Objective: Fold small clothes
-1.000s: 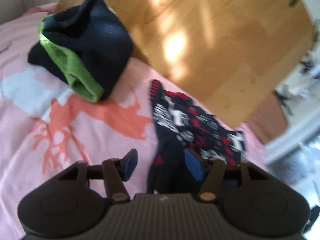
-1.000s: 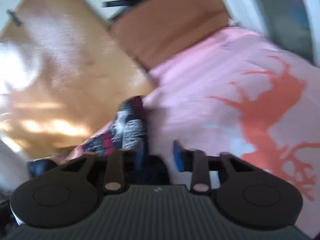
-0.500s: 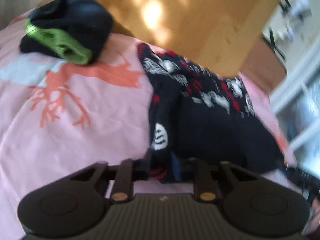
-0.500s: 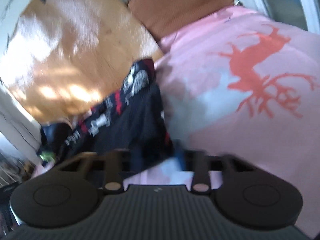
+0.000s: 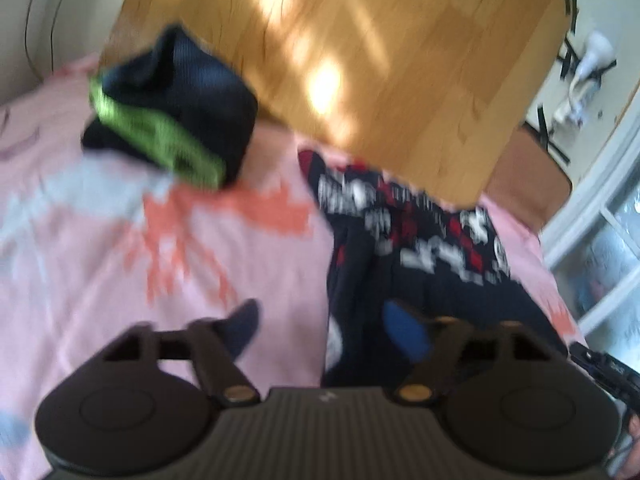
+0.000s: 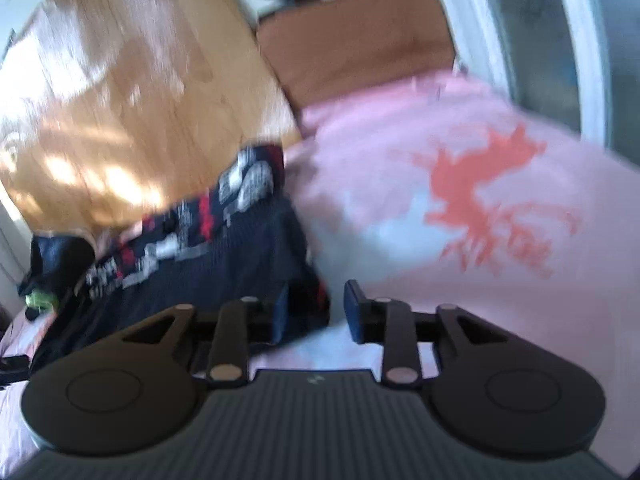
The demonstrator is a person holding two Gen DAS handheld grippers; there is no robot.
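A dark garment with a red and white pattern [image 5: 424, 248] lies spread on the pink bedspread [image 5: 120, 240]. It also shows in the right wrist view [image 6: 208, 256]. My left gripper [image 5: 324, 328] is open over the garment's near left edge, holding nothing. My right gripper [image 6: 316, 308] is open at the garment's near right corner, the cloth edge lying between its jaws. Both views are blurred.
A folded black garment with a green band [image 5: 176, 124] sits at the far left of the bed, seen small in the right wrist view [image 6: 40, 300]. Wooden floor [image 5: 360, 60] lies beyond the bed's far edge. A brown cushion [image 6: 360, 36] and window frame [image 6: 580, 60] are at the right.
Both grippers were shut on the patterned garment's near edge half a second ago and have opened, letting it go. The garment now lies spread flat on the bed.
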